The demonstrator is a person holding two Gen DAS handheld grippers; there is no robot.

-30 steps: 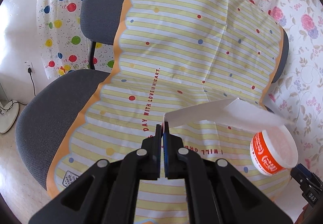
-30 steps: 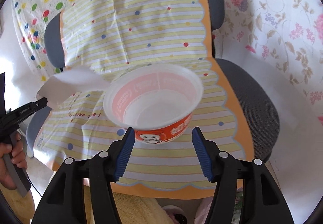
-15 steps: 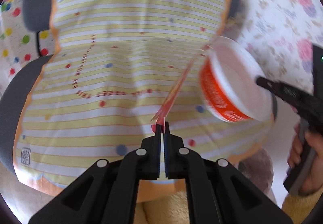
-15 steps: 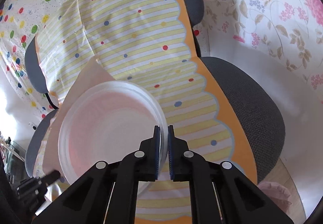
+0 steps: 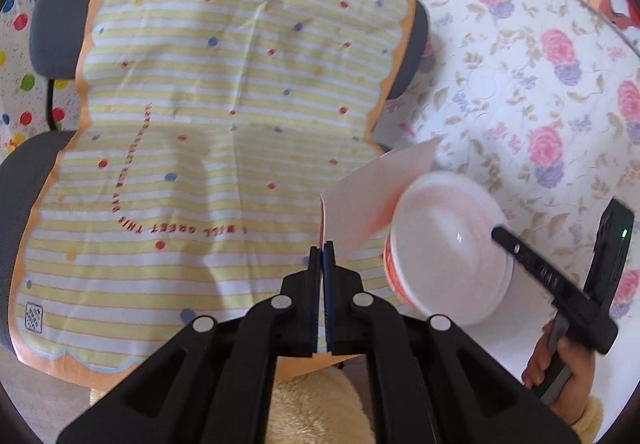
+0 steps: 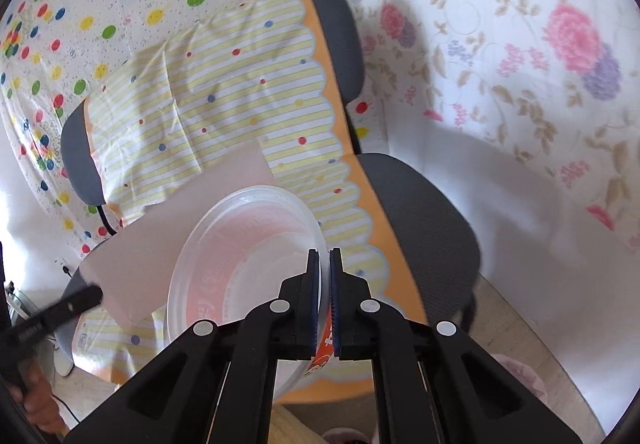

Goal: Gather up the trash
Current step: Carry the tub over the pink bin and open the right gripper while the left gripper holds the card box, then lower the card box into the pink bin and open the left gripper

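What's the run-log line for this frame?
left tongs: shut on paper sheet | right tongs: shut on cup rim | both lifted off chair

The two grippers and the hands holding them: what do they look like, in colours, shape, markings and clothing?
Both the left gripper and the right gripper are black, with angular linkage arms, round silver rivets and blue pads inside the jaws. The right one, seen from the left wrist view, carries small white lettering and a green light. A fuzzy cream-yellow sleeve covers the right wrist.

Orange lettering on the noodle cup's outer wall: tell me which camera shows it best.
The left wrist view, though blurred: the noodle cup turns an orange strip of its side toward it. The right wrist view looks into the cup's mouth; only a scrap of print peeks below the jaws.
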